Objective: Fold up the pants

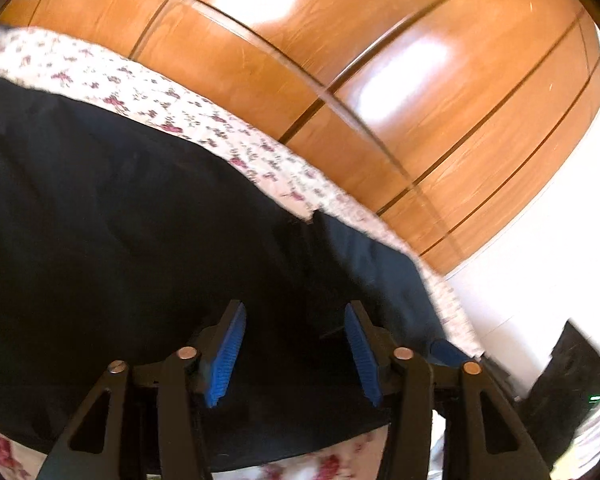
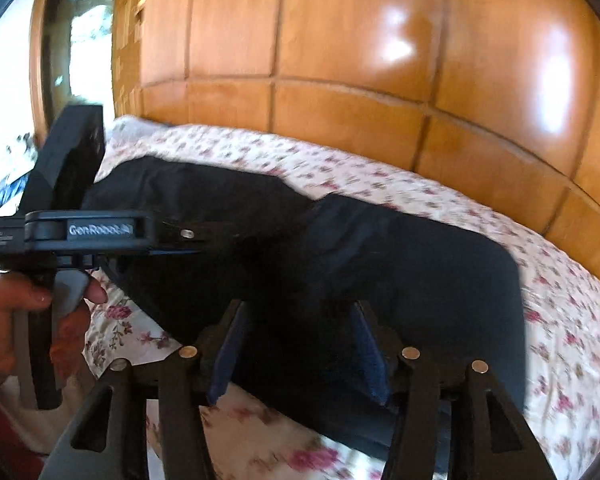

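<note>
Dark navy pants point(image 2: 400, 264) lie folded on a floral bedsheet point(image 2: 560, 320); they fill most of the left wrist view point(image 1: 120, 220). My left gripper point(image 1: 294, 320) is open above the pants, its blue pads point(image 1: 230, 356) spread apart with nothing between them. It also shows from the side in the right wrist view point(image 2: 188, 236), held by a hand point(image 2: 28, 312) over the pants' left part. My right gripper point(image 2: 298, 316) is open just above the pants' near edge, empty.
A glossy wooden wardrobe point(image 2: 340, 60) stands right behind the bed. A doorway or mirror point(image 2: 80, 52) is at the far left. A white wall point(image 1: 540, 260) and a dark object point(image 1: 572, 380) lie past the bed's right end.
</note>
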`<control>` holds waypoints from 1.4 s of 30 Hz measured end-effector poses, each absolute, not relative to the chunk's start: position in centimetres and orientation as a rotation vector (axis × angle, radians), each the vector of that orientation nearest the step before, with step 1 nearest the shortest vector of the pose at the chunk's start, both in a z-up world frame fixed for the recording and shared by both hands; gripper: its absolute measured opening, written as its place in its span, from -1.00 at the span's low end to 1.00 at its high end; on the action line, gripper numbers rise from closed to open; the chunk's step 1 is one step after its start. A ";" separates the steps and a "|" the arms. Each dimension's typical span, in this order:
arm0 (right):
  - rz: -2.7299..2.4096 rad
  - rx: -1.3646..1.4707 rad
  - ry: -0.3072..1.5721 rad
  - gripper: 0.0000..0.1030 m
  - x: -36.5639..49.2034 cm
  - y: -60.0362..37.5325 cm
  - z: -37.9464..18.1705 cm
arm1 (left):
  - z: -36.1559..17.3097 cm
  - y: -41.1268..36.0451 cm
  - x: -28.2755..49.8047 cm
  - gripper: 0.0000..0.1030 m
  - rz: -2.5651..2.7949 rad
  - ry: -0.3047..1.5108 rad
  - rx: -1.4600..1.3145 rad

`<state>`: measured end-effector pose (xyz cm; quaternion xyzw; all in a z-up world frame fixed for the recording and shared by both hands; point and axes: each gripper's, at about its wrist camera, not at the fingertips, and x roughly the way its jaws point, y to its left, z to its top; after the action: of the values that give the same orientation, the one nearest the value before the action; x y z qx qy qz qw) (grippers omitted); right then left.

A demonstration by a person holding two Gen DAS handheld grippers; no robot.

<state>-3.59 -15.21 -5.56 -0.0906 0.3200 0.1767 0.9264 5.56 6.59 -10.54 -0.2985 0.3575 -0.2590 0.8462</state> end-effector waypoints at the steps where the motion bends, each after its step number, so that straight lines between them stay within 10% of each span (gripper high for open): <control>1: 0.330 -0.166 0.646 0.13 -4.0 -16.3 -5.3 | -10.4 6.7 5.5 0.18 -0.559 0.745 -0.655; 20: 0.082 -0.064 0.790 0.21 -6.4 -26.2 -8.1 | -9.5 1.6 10.1 0.25 -0.633 0.871 -0.592; 23: 0.057 -0.055 0.807 0.18 -6.1 -26.6 -8.7 | -10.5 1.2 10.2 -0.47 -0.652 0.912 -0.614; 26: 0.089 0.068 0.827 -0.35 -5.4 -28.2 -9.1 | -10.8 1.2 9.8 -0.69 -0.637 0.908 -0.604; 42: 0.094 0.034 0.832 -0.39 -5.0 -27.8 -9.4 | -8.0 3.5 6.5 -0.76 -0.617 0.768 -0.521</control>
<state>-5.00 -27.84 -9.35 0.0167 0.4039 0.0459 0.9135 6.54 3.46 -8.03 -0.2471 0.3645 -0.2930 0.8487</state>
